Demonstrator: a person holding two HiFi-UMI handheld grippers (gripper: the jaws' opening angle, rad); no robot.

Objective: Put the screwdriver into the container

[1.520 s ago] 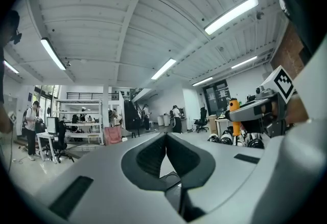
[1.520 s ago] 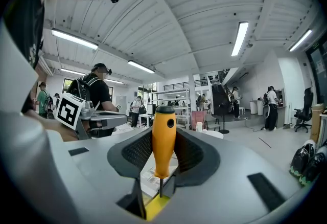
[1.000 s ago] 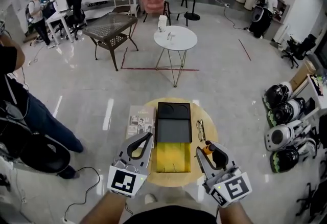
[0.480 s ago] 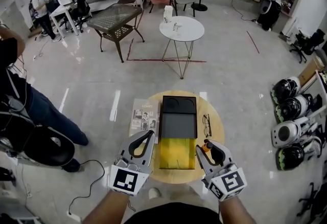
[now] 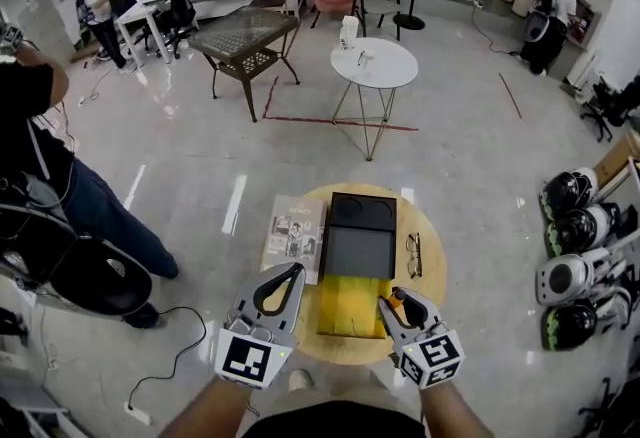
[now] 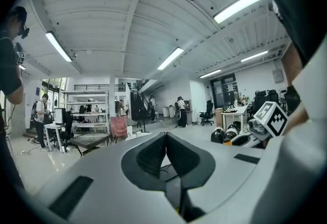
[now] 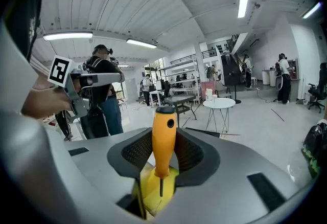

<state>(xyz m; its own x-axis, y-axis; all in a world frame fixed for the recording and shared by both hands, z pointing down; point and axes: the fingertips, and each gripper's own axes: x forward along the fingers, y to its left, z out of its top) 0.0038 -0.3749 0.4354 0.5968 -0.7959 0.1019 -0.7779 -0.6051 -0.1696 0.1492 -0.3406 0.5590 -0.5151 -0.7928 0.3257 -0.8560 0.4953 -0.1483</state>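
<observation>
An orange-handled screwdriver (image 7: 163, 138) stands upright between the jaws of my right gripper (image 7: 164, 162), which is shut on its handle, shaft pointing down. In the head view this gripper (image 5: 397, 299) hovers at the near right edge of the container (image 5: 360, 244), a black box with a yellow near section (image 5: 345, 311) on a round wooden table (image 5: 432, 284). The yellow section (image 7: 150, 195) shows right under the screwdriver's tip. My left gripper (image 5: 296, 271) hangs at the container's near left, jaws shut (image 6: 164, 136) and empty.
A magazine (image 5: 293, 232) lies left of the container and a pair of glasses (image 5: 414, 254) right of it. A person (image 5: 60, 186) stands at the left by a black chair. Helmets (image 5: 575, 226) sit at the right; a white round table (image 5: 373, 63) stands farther off.
My right gripper has sunk toward the table with the screwdriver, closer to the yellow section. The left gripper has dipped slightly.
</observation>
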